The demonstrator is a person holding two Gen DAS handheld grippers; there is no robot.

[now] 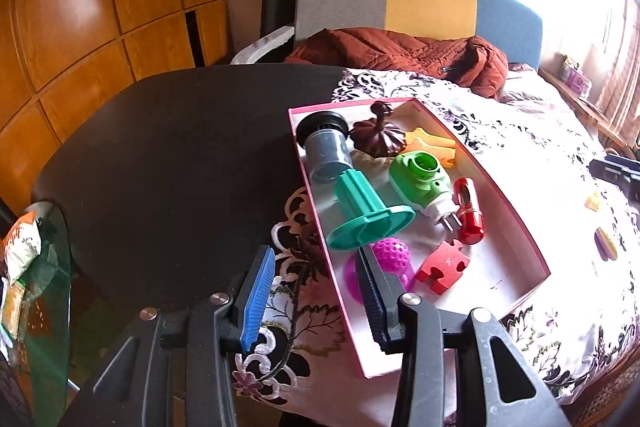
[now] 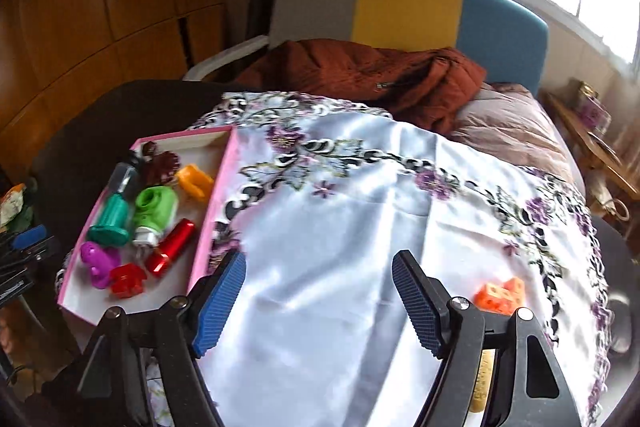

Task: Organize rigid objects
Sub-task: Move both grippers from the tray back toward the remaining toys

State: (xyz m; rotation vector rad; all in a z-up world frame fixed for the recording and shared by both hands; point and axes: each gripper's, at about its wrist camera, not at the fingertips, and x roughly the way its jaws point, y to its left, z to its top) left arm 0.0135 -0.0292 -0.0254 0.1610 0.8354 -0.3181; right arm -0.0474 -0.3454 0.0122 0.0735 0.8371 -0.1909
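Note:
A pink-rimmed white box (image 1: 538, 251) (image 2: 218, 195) lies on the flowered tablecloth. In it lie a teal spool (image 1: 360, 215), a green plug-in device (image 1: 420, 179), a red cylinder (image 1: 468, 211), a red puzzle piece (image 1: 442, 265), a magenta ball toy (image 1: 394, 255), a dark jar (image 1: 326, 147), a brown carved lid (image 1: 376, 137) and an orange piece (image 1: 432, 143). My left gripper (image 1: 316, 259) is open and empty, straddling the box's near left wall. My right gripper (image 2: 320, 267) is open and empty above bare cloth. An orange holed block (image 2: 502, 293) lies right of it. A yellow piece (image 2: 482, 383) shows under its right finger.
The cloth (image 2: 360, 207) covers part of a dark round table (image 1: 180, 147). A yellow and purple piece (image 1: 606, 243) and a small orange piece (image 1: 594, 203) lie on the cloth right of the box. A chair with a rust jacket (image 2: 360, 75) stands behind. A glass side table (image 1: 36, 267) is at left.

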